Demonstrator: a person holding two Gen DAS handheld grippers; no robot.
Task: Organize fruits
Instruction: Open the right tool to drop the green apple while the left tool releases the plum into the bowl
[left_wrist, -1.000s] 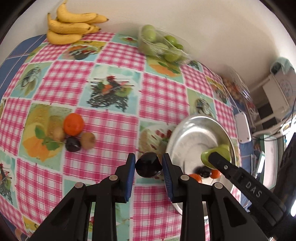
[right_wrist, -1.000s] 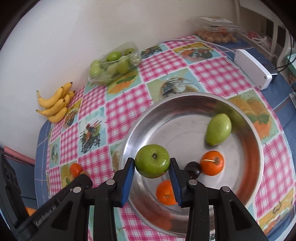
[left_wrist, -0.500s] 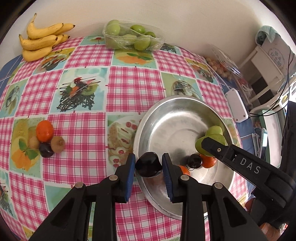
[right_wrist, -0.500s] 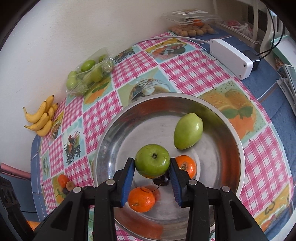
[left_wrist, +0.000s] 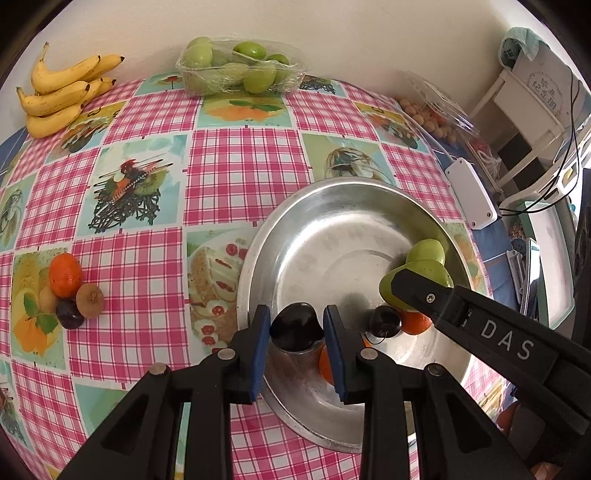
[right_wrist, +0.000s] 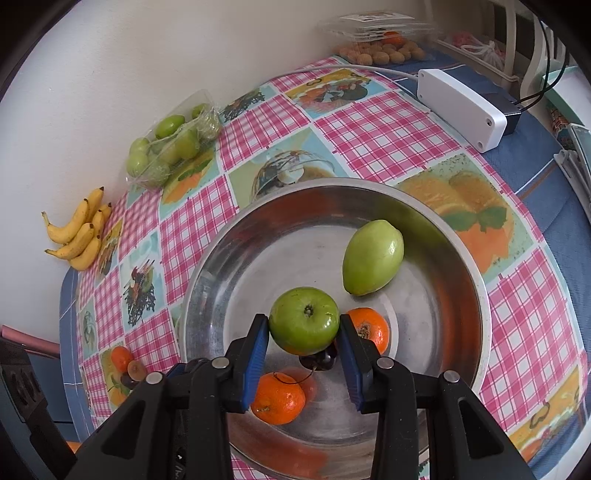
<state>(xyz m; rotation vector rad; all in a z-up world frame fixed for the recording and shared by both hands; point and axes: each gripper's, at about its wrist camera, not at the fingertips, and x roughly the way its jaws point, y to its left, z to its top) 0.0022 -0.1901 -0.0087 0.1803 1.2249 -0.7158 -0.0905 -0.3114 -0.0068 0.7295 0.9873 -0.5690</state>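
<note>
Right hand-held gripper (right_wrist: 303, 352): clamps a round green apple (right_wrist: 304, 319) above the metal bowl (right_wrist: 480, 295).
Bowl contents: pale green pear-shaped fruit (right_wrist: 372, 257), two oranges (right_wrist: 279, 398).

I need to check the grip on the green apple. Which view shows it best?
Right wrist: the apple sits whole between the right hand-held gripper pads, stem up. Left wrist shows only part of it, behind that gripper's finger.

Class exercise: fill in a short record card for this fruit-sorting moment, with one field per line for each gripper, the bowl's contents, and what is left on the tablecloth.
left gripper: shut on dark plum, over the bowl's near rim
right gripper: shut on green apple, above the bowl
metal bowl: holds green pear-shaped fruit, two tangerines, one dark plum
loose on tablecloth: small fruit cluster, bananas, wrapped tray of green fruit
</note>
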